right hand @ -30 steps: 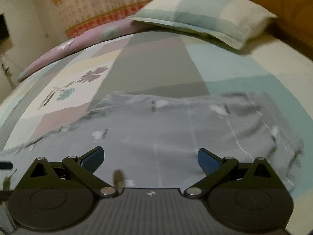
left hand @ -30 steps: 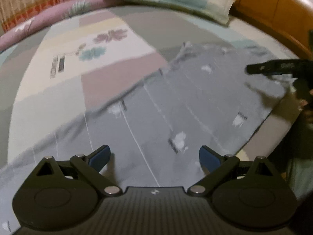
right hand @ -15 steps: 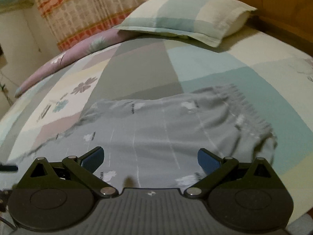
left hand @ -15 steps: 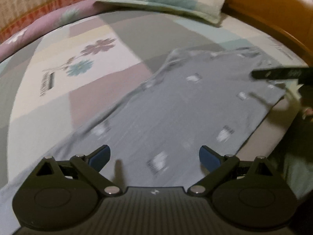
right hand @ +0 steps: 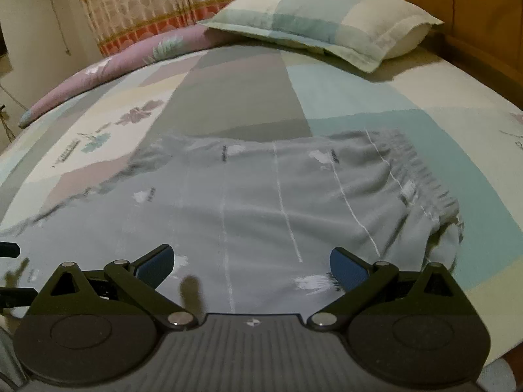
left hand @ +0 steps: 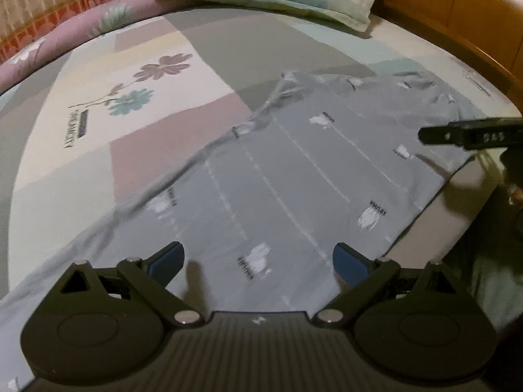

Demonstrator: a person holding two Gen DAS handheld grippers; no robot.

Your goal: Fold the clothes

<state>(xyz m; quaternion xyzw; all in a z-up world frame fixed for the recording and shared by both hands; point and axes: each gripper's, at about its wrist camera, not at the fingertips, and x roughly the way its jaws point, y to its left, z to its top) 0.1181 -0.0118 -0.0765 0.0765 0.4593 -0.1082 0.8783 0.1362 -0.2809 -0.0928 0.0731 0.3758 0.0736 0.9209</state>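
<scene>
Grey pants (right hand: 261, 202) with thin white lines and small white marks lie spread flat on the bed (right hand: 376, 98). They sit near the front edge, well apart from the pillow (right hand: 327, 29) at the far end. The stretchy waistband (right hand: 425, 179) is on the right side and looks a bit bunched up. The legs run off to the left. I think they are laid out flat like this so they can be folded neatly.

The right gripper (right hand: 251, 264) hangs just over the near edge of the pants. Its blue pads are wide apart and it holds nothing. The left gripper (left hand: 258, 258) hangs over the leg part, with its pads also spread wide and nothing between them. Both look ready to pinch the near edge, but no fold has been made yet.

The small marks on the pants have dark writing beside them, too blurry to read. The bedsheet (left hand: 98, 114) has flower pictures with a line of print next to them, which I cannot read for sure. In the left view, the right gripper shows the letters "BAS" on its side.
</scene>
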